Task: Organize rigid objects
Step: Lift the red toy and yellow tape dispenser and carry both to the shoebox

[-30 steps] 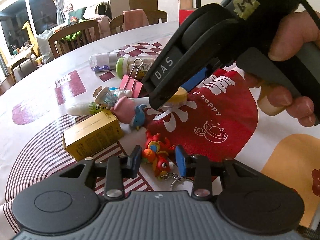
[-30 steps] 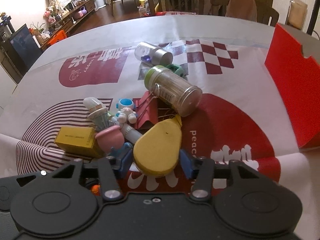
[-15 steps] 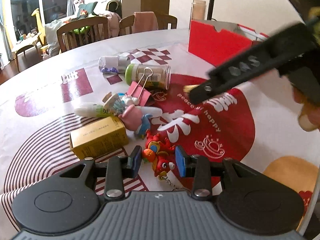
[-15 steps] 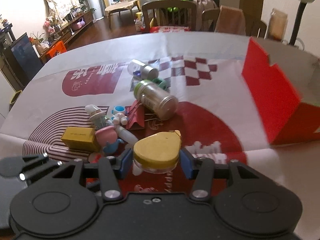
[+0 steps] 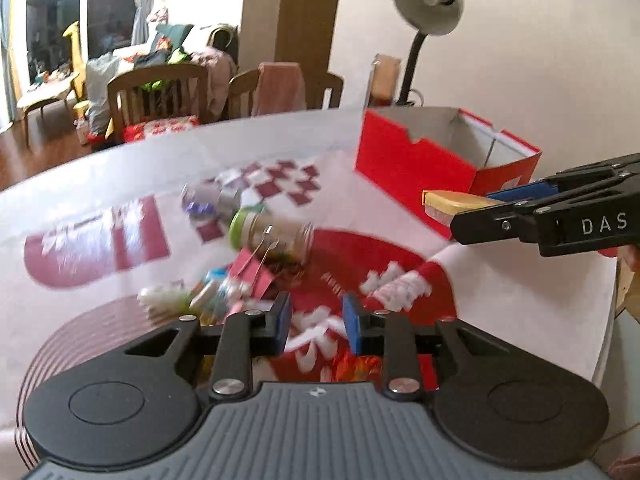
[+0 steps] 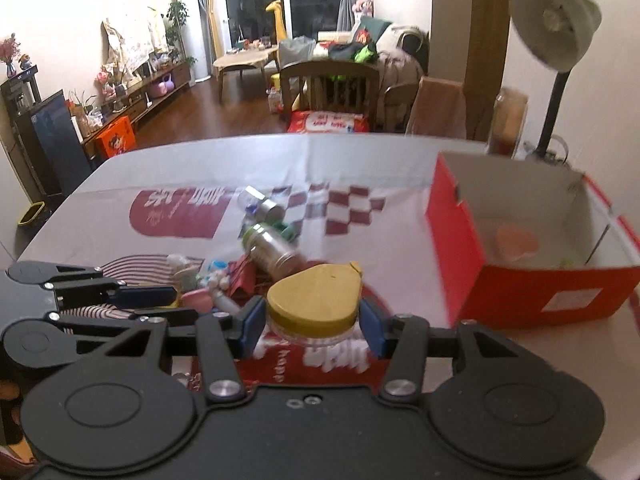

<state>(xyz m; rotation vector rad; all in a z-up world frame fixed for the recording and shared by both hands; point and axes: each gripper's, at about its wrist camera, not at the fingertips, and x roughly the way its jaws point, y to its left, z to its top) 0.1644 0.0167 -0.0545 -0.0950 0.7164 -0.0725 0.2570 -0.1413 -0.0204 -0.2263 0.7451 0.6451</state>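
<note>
My right gripper (image 6: 312, 316) is shut on a pear-shaped container with a yellow lid (image 6: 314, 300), held in the air beside the open red box (image 6: 460, 248). The left wrist view shows the same container (image 5: 452, 204) clamped at the right, just in front of the red box (image 5: 412, 168). My left gripper (image 5: 316, 322) hangs above the pile with its jaws closing and nothing between them. A red-orange toy (image 5: 356, 368) lies blurred below it. In the pile are a green-lidded jar (image 5: 272, 232), a small clear bottle (image 5: 208, 200) and a pink binder clip (image 5: 252, 272).
A pinkish object (image 6: 516, 242) lies inside the red box. A desk lamp (image 6: 556, 28) stands behind the box. Wooden chairs (image 6: 332, 88) line the far table edge. The table's right edge (image 5: 604, 340) is close to the box.
Both grippers have risen. The right one carried the yellow-lidded container up and toward the red box. The left one lifted away from the red-orange toy and its jaws narrowed.
</note>
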